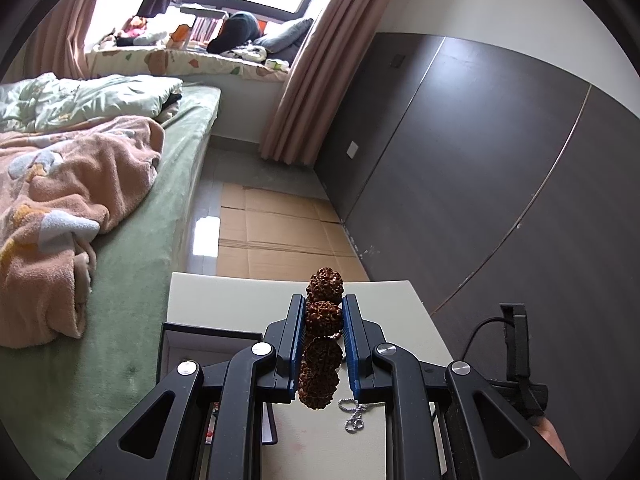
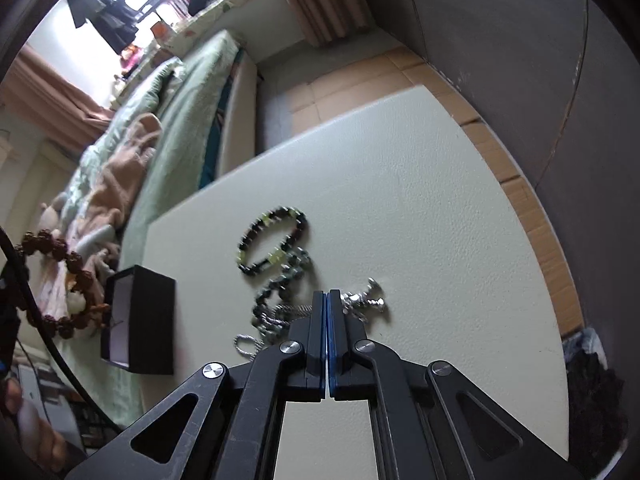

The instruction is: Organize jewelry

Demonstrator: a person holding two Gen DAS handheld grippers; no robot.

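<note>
Left tool (image 1: 323,344) is clamped, jaws narrow, on a brown bead bracelet (image 1: 323,316); the knobbly beads sit between the blue pads, and in the right wrist view the loop hangs in the air at far left, above and beside the box (image 2: 140,316). Right tool (image 2: 328,296) has its jaws fully together, tips down in the silver chain (image 2: 362,300). Whether a link is actually pinched I can't tell; the pads show no gap and the chain lies on both sides of the tips.

Outward: a dark-and-green bead bracelet (image 2: 276,236) lies flat on the desk (image 2: 440,200), just beyond the chain, with a grey bead strand (image 2: 280,288) tangled between them. The black box stands open at the desk's left edge, by the bed (image 2: 180,128).

Progress: early, I'd say. No jewelry visible in the box. One bracelet is lifted, three pieces are left on the desk, and the chain and strand likely need untangling first.
</note>
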